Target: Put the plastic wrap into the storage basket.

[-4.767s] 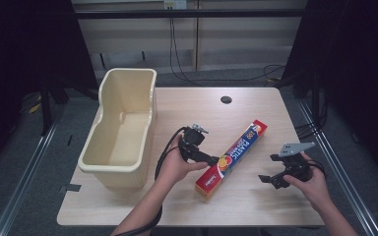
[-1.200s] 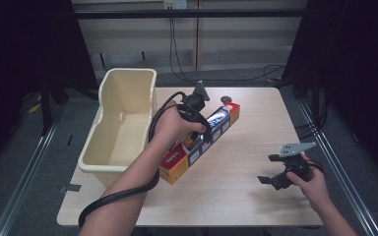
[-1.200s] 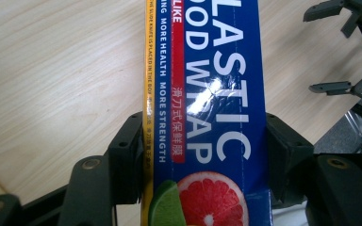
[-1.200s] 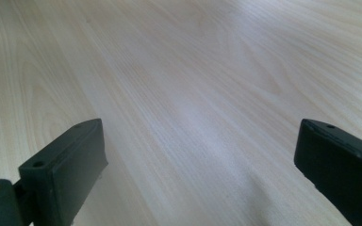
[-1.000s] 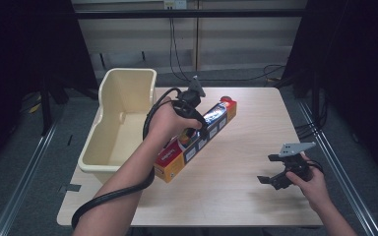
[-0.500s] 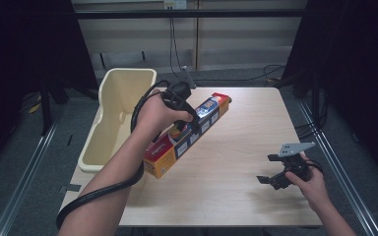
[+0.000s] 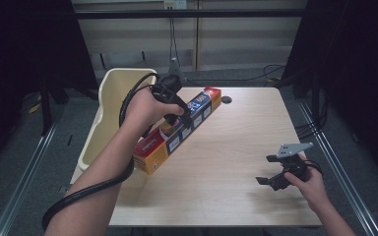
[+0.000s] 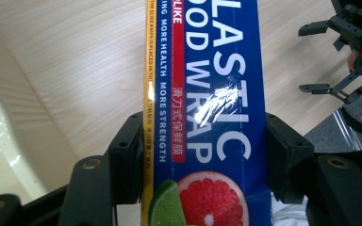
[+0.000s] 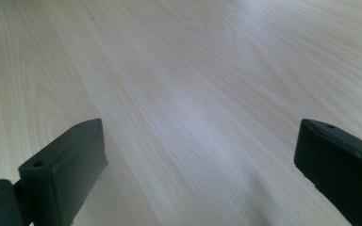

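A long blue, red and yellow plastic wrap box (image 7: 177, 130) hangs tilted above the table's left half, its near end low and its far end by the back edge. My left gripper (image 7: 173, 109) is shut on its middle. In the left gripper view both black jaws press on the sides of the box (image 8: 207, 117), whose label shows a grapefruit picture. My right gripper (image 7: 270, 171) rests low over the table at the front right, open, with bare wood between its jaws (image 9: 198, 165).
A cream plastic bin (image 7: 112, 110) stands along the table's left edge, just left of the lifted box. A small dark round hole (image 7: 226, 100) marks the wooden table (image 7: 226, 162) near its back edge. Dark curtains and cables surround the table.
My left gripper has carried the box up and to the left, toward the cream bin. The right gripper has stayed in place.
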The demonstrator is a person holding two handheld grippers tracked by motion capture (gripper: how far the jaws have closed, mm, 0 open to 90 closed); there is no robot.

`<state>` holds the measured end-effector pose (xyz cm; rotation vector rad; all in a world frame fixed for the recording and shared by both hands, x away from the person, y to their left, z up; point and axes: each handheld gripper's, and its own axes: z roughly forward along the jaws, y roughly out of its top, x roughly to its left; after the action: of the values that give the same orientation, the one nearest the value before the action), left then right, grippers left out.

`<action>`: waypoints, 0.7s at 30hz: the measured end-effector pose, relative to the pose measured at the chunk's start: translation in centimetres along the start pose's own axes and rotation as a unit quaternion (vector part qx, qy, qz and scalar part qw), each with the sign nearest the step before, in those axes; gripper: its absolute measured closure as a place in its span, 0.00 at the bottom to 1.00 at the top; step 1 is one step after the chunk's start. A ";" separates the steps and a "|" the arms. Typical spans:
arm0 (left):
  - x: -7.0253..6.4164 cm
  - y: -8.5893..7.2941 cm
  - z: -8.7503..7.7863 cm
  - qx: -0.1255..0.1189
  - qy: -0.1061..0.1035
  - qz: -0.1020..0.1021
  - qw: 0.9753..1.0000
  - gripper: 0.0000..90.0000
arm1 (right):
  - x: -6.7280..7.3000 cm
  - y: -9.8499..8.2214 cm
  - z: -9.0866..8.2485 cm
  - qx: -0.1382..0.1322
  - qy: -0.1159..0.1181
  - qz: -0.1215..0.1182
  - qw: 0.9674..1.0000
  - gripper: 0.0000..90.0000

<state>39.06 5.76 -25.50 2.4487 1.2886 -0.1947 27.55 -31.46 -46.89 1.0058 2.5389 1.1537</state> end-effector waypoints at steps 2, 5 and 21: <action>0.2 -0.1 -0.2 0.002 0.000 0.000 1.000 0.46 | 0.0 0.0 0.0 -0.001 -0.001 0.001 1.000 0.03; 0.5 -0.3 -0.7 0.003 0.002 -0.004 1.000 0.45 | 0.0 0.0 0.0 -0.002 0.001 0.001 1.000 0.03; 1.7 -0.9 -2.7 -0.007 0.000 -0.027 1.000 0.45 | 0.0 0.0 0.1 -0.001 -0.002 -0.003 1.000 0.03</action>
<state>39.18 8.55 -23.76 2.4048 1.3516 -0.1996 27.59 -31.33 -46.93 0.9980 2.5360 1.1524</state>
